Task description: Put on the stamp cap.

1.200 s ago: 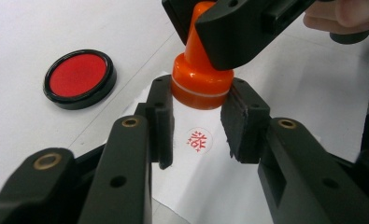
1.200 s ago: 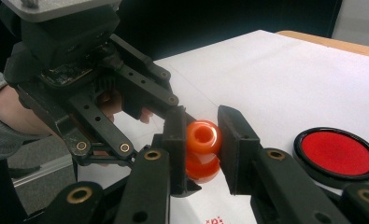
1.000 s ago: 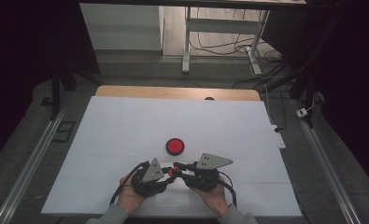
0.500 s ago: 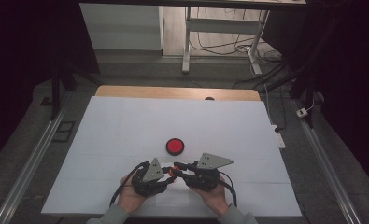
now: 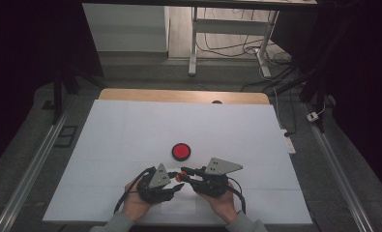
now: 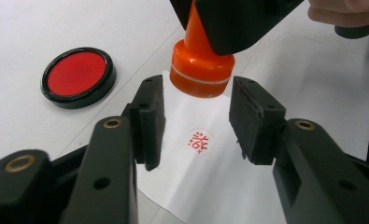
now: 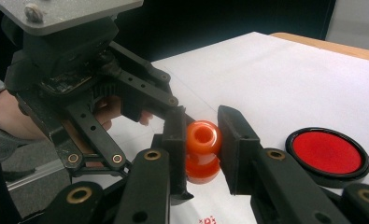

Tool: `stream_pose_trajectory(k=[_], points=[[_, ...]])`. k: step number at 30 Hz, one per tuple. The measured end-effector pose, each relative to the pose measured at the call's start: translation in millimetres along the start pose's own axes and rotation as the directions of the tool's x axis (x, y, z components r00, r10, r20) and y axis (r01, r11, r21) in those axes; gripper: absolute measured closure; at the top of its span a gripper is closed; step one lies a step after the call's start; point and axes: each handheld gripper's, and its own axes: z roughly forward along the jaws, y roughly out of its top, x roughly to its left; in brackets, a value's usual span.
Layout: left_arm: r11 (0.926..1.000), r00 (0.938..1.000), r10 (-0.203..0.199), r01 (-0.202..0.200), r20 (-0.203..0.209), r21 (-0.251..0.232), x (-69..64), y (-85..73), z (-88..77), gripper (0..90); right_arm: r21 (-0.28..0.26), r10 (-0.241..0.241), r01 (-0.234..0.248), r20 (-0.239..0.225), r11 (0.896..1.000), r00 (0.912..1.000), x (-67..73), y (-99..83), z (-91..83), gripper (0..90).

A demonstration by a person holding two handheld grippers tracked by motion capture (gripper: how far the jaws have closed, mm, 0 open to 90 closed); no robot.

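An orange stamp (image 7: 202, 144) stands upright, handle up, with my right gripper (image 7: 205, 123) shut on its handle. Its round base (image 6: 201, 70) hovers just above a white paper slip (image 6: 210, 186) that bears a small red imprint (image 6: 201, 141). My left gripper (image 6: 198, 95) faces the stamp from the left, low over the slip. Its jaws have just been opening and stand apart, with nothing pressed between the pads (image 6: 152, 116). In the high view both grippers meet tip to tip near the table's front, left gripper (image 5: 175, 183) and right gripper (image 5: 183, 173), with the stamp (image 5: 180, 176) between them.
A round black ink pad (image 5: 181, 151) with a red face lies open just beyond the grippers, also seen as the ink pad (image 6: 78, 76) and the ink pad (image 7: 327, 151). A white sheet (image 5: 130, 130) covers the table. Metal rails run along both sides.
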Motion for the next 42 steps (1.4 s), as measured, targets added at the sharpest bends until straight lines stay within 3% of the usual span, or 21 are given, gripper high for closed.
stream_pose_trajectory(k=[11,23,31,42], points=[[0.9998,0.9997,-0.016,0.015,-0.018,-0.009,3.5,-1.4,-3.6,39.7,-0.005,0.000,0.000,0.005,1.000,1.0000,-0.4,1.2,-1.9,72.5],[0.9978,0.9977,-0.060,0.059,-0.032,-0.031,16.8,-14.4,-25.9,32.3,-0.016,0.005,-0.005,0.025,1.000,0.9997,-4.6,3.2,-7.4,72.5],[0.9894,0.9892,-0.135,0.131,-0.058,-0.063,34.2,-30.1,-49.8,31.3,-0.017,0.001,-0.001,0.044,1.000,0.9990,-7.2,4.9,-11.0,72.5],[0.9816,0.9803,-0.182,0.176,-0.077,-0.074,47.6,-45.1,-66.1,31.2,-0.017,-0.007,0.008,0.069,1.000,0.9976,-10.8,6.1,-16.5,72.5]])
